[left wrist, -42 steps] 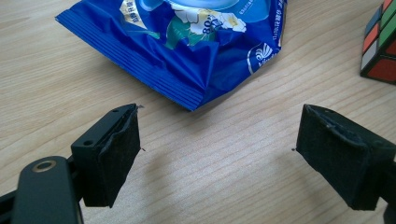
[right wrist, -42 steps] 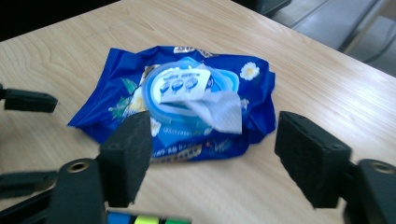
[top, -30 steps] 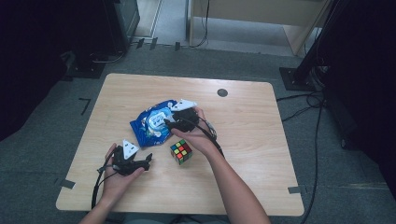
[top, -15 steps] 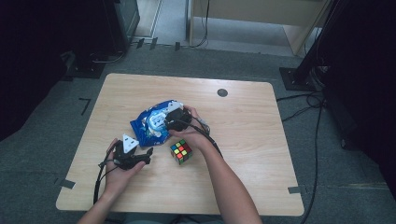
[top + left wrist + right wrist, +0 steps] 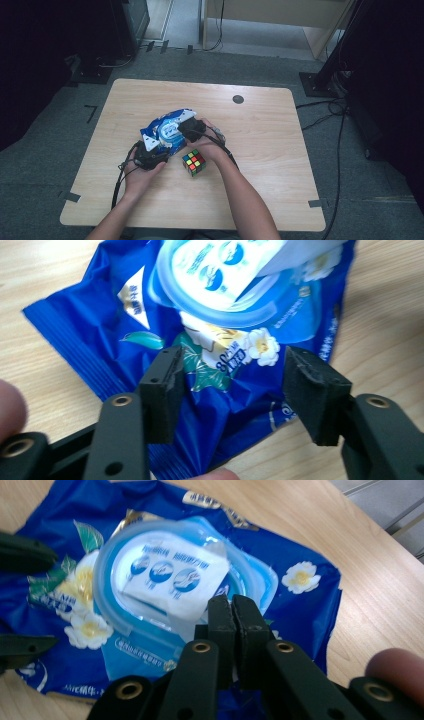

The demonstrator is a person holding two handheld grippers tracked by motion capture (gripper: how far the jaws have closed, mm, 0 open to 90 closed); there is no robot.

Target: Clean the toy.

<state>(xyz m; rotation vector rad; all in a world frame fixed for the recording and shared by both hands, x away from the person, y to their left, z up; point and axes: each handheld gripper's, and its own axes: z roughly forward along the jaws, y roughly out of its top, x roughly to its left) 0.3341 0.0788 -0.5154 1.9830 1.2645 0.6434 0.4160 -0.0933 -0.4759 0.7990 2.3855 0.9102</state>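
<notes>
Blue crinkly plastic is what the work turns on: a blue wet-wipe pack [image 5: 167, 134] lies on the wooden desk [image 5: 260, 150], a little left of its middle, with its round pale-blue lid ring [image 5: 185, 595] facing up. On the left, the left hand-held gripper [image 5: 230, 390] has just been closing, and its jaws now bracket the near end of the pack, the foil bunched up between them; it looks like a steadying hold, though I cannot say for sure that both pads press home. Moving right, the right hand-held gripper [image 5: 232, 612] has just been closing too, and its jaws are pressed together at the edge of the white label flap [image 5: 175, 577] in the lid; the flap's edge looks pinched there, but a sliver that thin is hard to make out. I judge the opening to be at its start: the pack is held down and the flap gripped, but the flap lies mostly flat and no wipe is out yet. Peeling it back is what remains. Just right of the pack, a colour puzzle cube [image 5: 194, 162] sits apart, untouched.
</notes>
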